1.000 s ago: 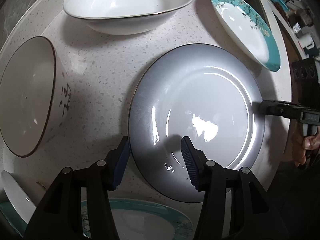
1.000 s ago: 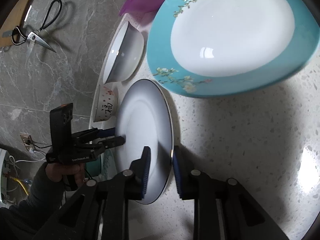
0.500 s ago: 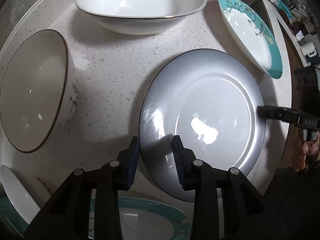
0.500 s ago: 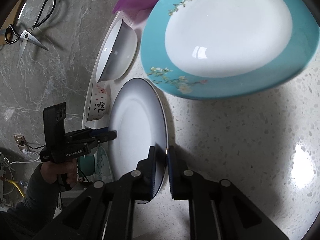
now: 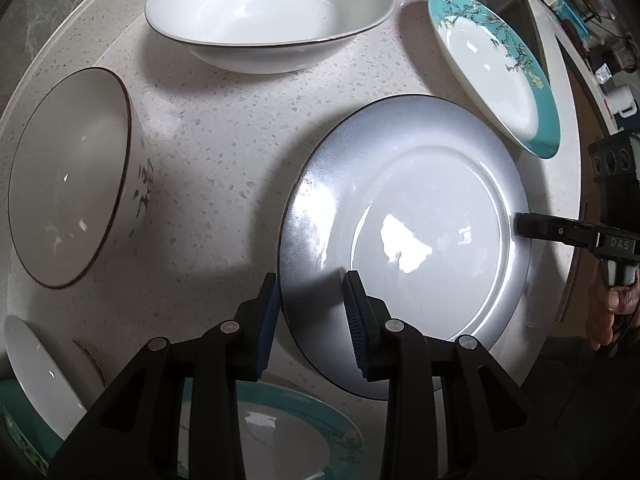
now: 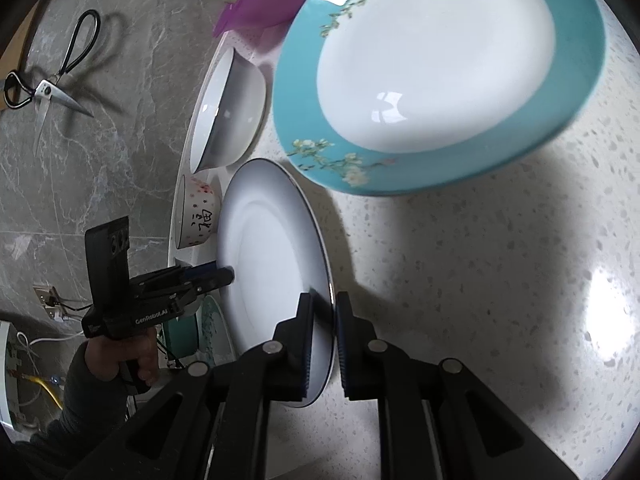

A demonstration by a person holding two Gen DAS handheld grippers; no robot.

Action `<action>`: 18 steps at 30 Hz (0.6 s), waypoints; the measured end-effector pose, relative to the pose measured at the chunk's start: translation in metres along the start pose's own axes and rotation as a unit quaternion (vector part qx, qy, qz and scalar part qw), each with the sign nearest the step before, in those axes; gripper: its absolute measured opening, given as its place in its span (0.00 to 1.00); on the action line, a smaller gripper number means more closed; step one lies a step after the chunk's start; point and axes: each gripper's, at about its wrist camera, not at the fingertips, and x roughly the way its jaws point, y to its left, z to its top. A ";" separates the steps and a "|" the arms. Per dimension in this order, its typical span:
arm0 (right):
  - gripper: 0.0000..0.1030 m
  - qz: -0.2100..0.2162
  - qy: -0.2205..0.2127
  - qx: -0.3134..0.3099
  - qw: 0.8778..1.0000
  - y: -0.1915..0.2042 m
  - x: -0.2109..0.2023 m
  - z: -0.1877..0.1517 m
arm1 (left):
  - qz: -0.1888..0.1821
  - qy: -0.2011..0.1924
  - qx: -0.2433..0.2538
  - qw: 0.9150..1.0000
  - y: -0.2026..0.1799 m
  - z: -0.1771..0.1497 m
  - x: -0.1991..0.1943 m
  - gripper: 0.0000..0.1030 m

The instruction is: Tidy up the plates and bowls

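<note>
Plate handling under check. Found: grey plate [image 5: 420,200] at the speckled countertop [image 5: 224,152], between white bowl [image 5: 272,12], lettered bowl [image 5: 68,176] and teal plate [image 6: 440,60]; resting or just lifted, not possible to tell. Left gripper [image 5: 310,304]: jaws just closing in, now narrow, pads pressing the rim between them. Right gripper [image 6: 322,332]: nearly shut, opposite rim pinched between its pads. Judged step: two-handed lift for stacking. Recommended: raise both ends together and keep level; avoid twisting one wrist against the other, glazed rim likely slippery. Clear the teal plate's edge before carrying across. Release only once fully supported.
</note>
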 end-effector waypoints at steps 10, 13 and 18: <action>0.14 0.001 0.010 -0.001 1.000 0.007 -0.025 0.001 | -0.001 -0.008 -0.017 1.000 -0.032 -0.018 -0.022 0.28; 0.14 0.000 0.020 -0.007 1.000 0.008 -0.033 0.000 | -0.001 -0.010 -0.026 1.000 -0.046 -0.026 -0.028 0.28; 0.14 0.000 0.048 -0.027 0.998 0.010 -0.038 -0.006 | 0.003 -0.013 -0.058 0.998 -0.066 -0.056 -0.033 0.28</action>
